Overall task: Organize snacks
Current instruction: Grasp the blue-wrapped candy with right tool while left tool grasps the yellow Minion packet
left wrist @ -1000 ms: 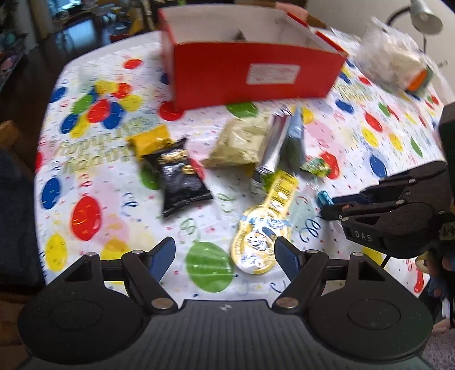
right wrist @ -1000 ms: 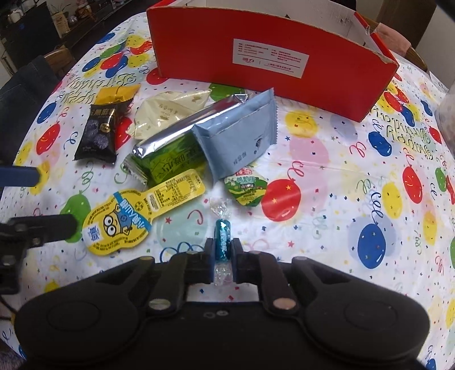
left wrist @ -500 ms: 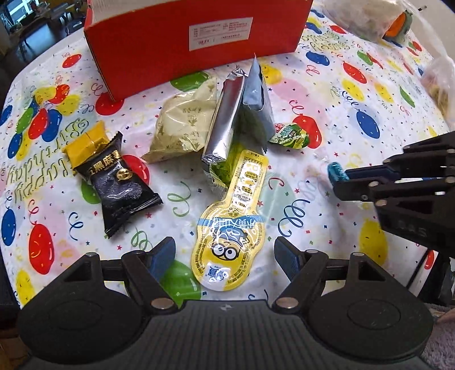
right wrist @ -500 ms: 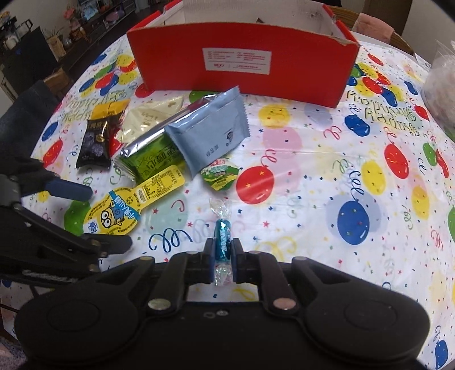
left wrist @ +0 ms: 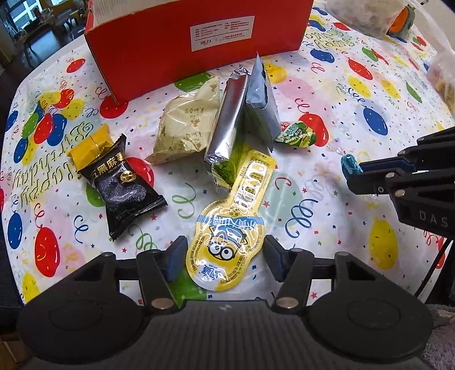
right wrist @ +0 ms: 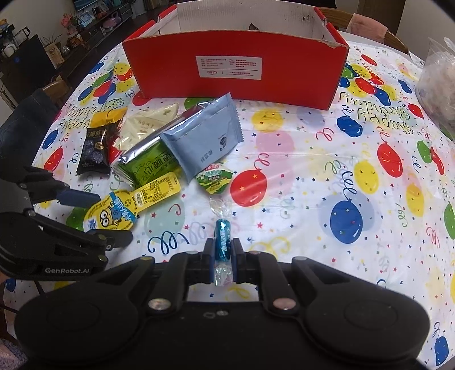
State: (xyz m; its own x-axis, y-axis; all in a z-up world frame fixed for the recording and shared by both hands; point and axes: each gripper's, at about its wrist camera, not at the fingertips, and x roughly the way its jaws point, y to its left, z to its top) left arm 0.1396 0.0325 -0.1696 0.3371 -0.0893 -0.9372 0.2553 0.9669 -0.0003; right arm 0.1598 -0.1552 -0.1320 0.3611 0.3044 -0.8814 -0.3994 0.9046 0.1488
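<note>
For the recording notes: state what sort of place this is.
Probably a home dining or living room: a table under a birthday-balloon tablecloth, wooden chairs, and a shelf of household items behind.

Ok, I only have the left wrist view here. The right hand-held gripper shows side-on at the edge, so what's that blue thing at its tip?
Observer: A blue foil candy with clear twisted ends, clamped between the jaws of the right hand-held gripper.
Reviewer: The grey packet looks edge-on to me.
Observer: From the right wrist view it is a pale blue packet lying flat, overlapping the green packet.
Reviewer: Can you see into the red box?
Observer: The red box has an open top and white inner walls. Its front wall hides the contents.
</note>
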